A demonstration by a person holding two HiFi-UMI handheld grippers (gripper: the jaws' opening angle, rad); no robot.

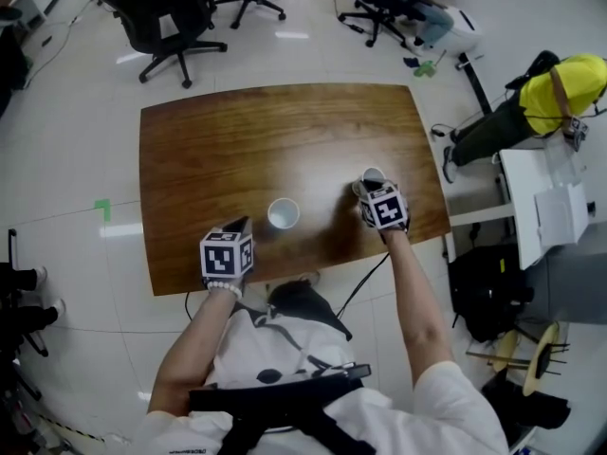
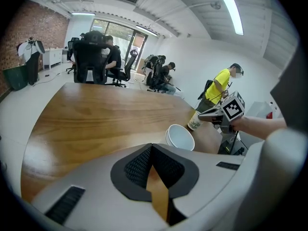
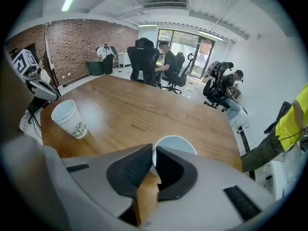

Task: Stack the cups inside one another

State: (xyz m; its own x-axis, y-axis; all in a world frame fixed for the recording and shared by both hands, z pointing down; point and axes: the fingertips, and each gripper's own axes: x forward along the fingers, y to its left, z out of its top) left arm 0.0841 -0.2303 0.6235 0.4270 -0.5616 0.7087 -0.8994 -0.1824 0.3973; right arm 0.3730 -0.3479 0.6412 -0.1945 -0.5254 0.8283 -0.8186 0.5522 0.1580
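Table [image 1: 237,150]: brown wood
Right gripper [image 3: 153,163]: jaws pinched on right cup's rim
Left gripper [image 2: 151,154]: jaws closed together, empty, near edge
Middle cup [image 1: 283,213]: white paper, green print, upright, mid-table
Right cup [image 1: 372,175]: same look, table's right side

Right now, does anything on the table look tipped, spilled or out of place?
Nothing stands out. The middle cup stands upright on the table, and the right claw pinches the rim of the right-hand cup, also upright. No spill or damage shows.
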